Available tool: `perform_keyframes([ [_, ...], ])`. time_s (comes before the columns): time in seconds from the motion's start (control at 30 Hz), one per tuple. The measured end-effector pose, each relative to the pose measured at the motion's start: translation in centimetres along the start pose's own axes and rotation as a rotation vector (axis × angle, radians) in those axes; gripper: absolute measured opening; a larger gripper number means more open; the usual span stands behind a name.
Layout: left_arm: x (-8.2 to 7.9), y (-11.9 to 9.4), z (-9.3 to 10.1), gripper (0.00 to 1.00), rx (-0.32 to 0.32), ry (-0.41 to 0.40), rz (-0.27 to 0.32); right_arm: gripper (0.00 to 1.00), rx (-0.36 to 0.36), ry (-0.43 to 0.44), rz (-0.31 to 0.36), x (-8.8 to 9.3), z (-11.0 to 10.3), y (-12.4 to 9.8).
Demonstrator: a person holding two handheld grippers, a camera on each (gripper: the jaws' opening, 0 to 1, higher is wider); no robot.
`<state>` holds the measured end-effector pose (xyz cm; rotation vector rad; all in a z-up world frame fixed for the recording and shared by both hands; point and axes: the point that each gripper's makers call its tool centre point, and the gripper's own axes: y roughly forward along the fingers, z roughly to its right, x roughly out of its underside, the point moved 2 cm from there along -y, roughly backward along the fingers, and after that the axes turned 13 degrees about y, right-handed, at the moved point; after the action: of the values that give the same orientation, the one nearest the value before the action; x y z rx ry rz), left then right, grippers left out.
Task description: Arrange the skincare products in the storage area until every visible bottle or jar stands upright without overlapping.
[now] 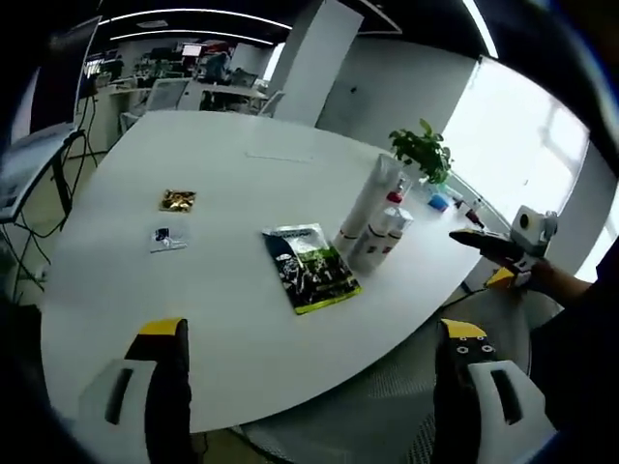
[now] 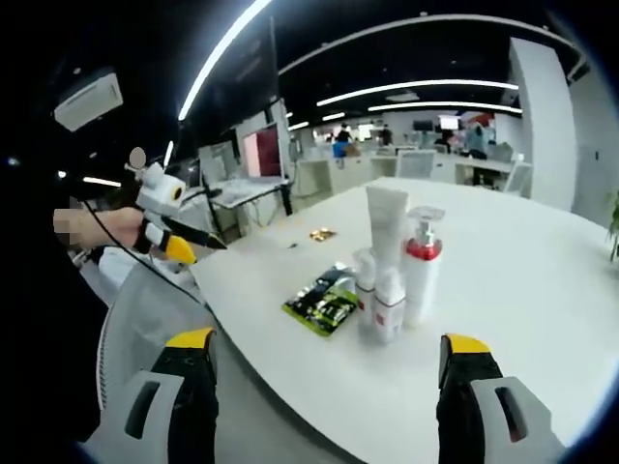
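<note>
A tall white tube stands upright near the table's right edge, with a white pump bottle with a red collar and a small white bottle close beside it. From the other side I see the tube, the pump bottle and two small bottles, all upright and crowded together. My left gripper is open, off the near edge of the table. My right gripper is open too, short of the bottles and holding nothing.
A dark green packet lies flat on the white round table beside the bottles. A gold sachet and a small clear sachet lie further left. A potted plant stands behind the bottles. A grey mesh chair is by the table's edge.
</note>
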<state>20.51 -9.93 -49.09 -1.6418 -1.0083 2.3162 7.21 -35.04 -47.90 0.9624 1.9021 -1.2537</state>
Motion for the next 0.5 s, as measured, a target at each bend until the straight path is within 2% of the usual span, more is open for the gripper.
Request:
perform_keyframes([
  [0.17, 0.8, -0.3, 1.0, 0.99, 0.002, -0.012, 0.018, 0.99, 0.007, 0.048, 0.043, -0.6, 0.7, -0.2],
  [0.3, 1.7, -0.4, 1.5, 0.99, -0.001, -0.036, 0.016, 0.97, 0.021, 0.036, 0.026, -0.2, 0.8, -0.1],
  [0.5, 1.3, 0.1, 1.3, 0.99, -0.003, -0.032, 0.000, 0.96, 0.012, 0.047, 0.025, 0.0, 0.6, -0.1],
])
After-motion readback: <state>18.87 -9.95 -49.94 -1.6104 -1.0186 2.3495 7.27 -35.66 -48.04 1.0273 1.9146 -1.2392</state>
